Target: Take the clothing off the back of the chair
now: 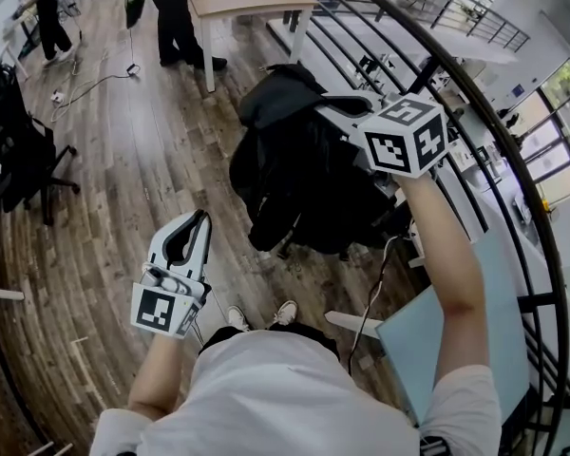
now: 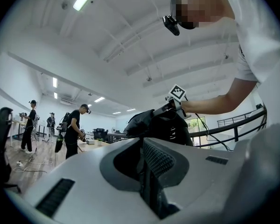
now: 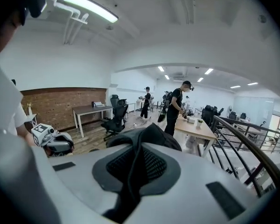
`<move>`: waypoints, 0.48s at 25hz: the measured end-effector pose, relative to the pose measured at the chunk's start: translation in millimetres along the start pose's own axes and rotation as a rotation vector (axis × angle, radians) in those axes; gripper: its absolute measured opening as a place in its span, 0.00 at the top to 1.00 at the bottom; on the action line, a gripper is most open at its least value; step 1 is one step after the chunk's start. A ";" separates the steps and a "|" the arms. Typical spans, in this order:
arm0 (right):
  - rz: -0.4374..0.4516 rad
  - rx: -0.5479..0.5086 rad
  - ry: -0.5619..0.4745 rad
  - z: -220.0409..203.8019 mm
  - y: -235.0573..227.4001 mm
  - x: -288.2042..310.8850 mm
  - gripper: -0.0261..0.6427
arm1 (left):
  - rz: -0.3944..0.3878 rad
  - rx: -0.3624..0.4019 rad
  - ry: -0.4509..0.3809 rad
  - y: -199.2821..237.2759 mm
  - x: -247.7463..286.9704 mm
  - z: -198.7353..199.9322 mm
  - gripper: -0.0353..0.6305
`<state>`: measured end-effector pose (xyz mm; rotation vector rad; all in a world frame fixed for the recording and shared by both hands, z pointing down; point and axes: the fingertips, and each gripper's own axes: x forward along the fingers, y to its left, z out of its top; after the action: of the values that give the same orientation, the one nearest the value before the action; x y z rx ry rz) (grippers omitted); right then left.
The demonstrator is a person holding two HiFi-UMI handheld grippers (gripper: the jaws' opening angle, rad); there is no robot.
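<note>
Step in hand: lifting off. Right gripper (image 1: 329, 110) fingers are clenched on the jacket (image 1: 294, 169) at its top. The jacket drapes the chair, which appears covered. Left gripper (image 1: 196, 230), left of the jacket, has fingers clenched on nothing. Next move calls for raising the jacket clear.

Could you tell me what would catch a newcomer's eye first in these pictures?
The black jacket, a dark heap at the centre of the head view, draws the eye first, with the right gripper shut on its top fabric. The left gripper hangs shut and empty at lower left, over the wooden floor.
</note>
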<state>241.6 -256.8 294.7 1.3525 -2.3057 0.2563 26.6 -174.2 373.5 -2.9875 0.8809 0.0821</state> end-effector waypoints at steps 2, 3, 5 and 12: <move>-0.001 0.022 -0.043 11.2 -1.8 -5.3 0.91 | 0.005 0.003 0.000 2.5 -1.3 -0.2 0.88; -0.001 0.032 -0.060 15.4 -3.3 -7.4 0.91 | 0.007 0.004 -0.001 3.1 -1.8 -0.2 0.88; -0.004 0.053 -0.101 24.7 -6.6 -13.8 0.91 | 0.008 0.007 -0.004 4.1 -1.7 1.3 0.88; -0.015 0.040 -0.248 79.7 -5.7 -50.5 0.91 | 0.010 0.020 -0.019 5.8 1.4 9.6 0.88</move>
<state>244.7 -250.5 200.4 1.4942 -2.5027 0.1369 24.1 -179.4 363.8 -2.9586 0.8890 0.1010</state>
